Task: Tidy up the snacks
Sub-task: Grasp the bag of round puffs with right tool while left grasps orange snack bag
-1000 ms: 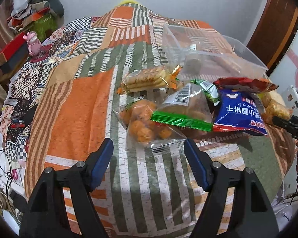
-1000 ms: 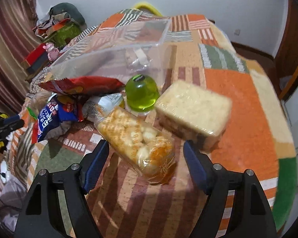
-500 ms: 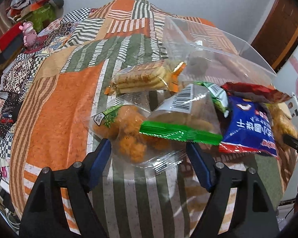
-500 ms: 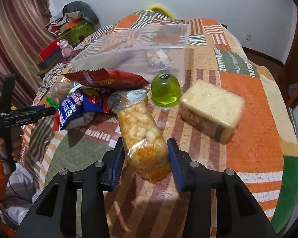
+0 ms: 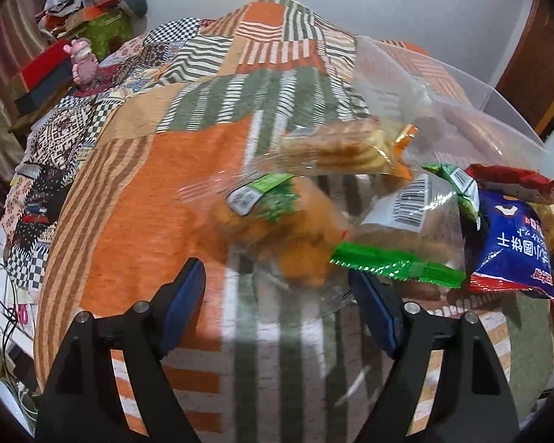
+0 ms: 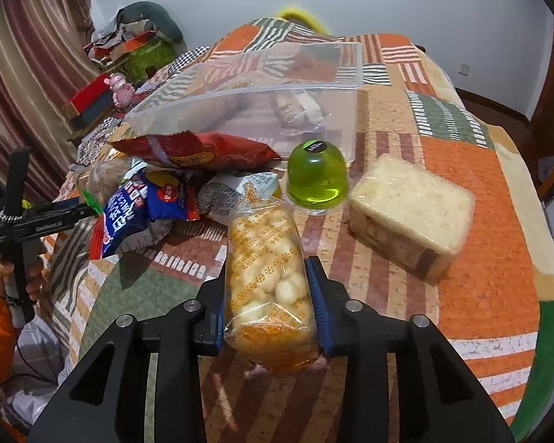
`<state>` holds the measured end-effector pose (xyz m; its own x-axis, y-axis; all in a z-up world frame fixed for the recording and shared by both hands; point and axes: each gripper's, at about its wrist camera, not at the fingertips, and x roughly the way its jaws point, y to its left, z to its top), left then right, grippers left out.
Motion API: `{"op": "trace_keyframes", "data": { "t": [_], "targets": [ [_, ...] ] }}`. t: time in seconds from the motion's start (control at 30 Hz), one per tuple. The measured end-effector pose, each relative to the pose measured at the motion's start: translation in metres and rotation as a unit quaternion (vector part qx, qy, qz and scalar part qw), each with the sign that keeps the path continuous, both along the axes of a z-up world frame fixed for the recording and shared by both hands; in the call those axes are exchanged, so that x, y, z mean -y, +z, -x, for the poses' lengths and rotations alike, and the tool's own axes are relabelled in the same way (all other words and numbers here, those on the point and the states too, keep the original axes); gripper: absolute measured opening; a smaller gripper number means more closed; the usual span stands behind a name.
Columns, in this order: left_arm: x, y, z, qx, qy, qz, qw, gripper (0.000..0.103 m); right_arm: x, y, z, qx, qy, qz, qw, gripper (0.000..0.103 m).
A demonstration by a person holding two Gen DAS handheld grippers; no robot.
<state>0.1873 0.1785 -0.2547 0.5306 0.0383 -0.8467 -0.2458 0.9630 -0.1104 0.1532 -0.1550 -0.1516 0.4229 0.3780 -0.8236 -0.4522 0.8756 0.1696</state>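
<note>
**A:** Where is the snack now?

**B:** The clear bag of small round biscuits [image 6: 267,277] sits between the blue pads of my right claw [image 6: 269,295], which is clamped on its two long sides. The bag's far end points to the pile of other snacks. Just behind it stands the green jelly cup [image 6: 317,177], and to the right of that lies the wrapped cake slice [image 6: 411,210], on the patchwork cover [image 6: 480,258].

**A:** And the left claw?

**B:** My left claw [image 5: 277,295] is apart, and its jaws have just been opening more. The bag of orange puffs [image 5: 284,236] lies just ahead of it, with only its near end reaching between the pads, and the pads do not press on it. Beside this bag are the green-edged packet [image 5: 406,236] and the blue packet [image 5: 513,251]. The biscuit pack [image 5: 336,147] is behind, near the clear plastic box [image 6: 262,103].

**A:** Is something in the box?

**B:** One small packet [image 6: 295,105]; I cannot tell which kind.
</note>
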Motion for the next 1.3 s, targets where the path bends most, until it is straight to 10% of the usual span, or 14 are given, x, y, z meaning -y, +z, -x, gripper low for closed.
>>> {"op": "trace_keyframes", "data": {
  "t": [0.47,0.83,1.0,1.3],
  "targets": [
    [-0.029,0.041,0.018,0.044,0.025,0.021,0.9985,0.08,0.008,0.002,0.002,-0.002,-0.013,-0.006,1.0,0.033],
    [-0.013,0.006,-0.026,0.003,0.036,0.019,0.9992,0.08,0.007,0.002,-0.001,-0.006,-0.012,-0.009,1.0,0.033],
    [-0.009,0.005,-0.025,0.011,0.031,0.019,0.9993,0.054,0.006,0.001,0.0,0.001,-0.009,-0.005,1.0,0.033],
    [-0.01,0.025,-0.008,0.026,0.026,0.007,0.9993,0.05,0.012,0.012,0.004,0.013,-0.012,-0.021,1.0,0.032]
  ]
}}
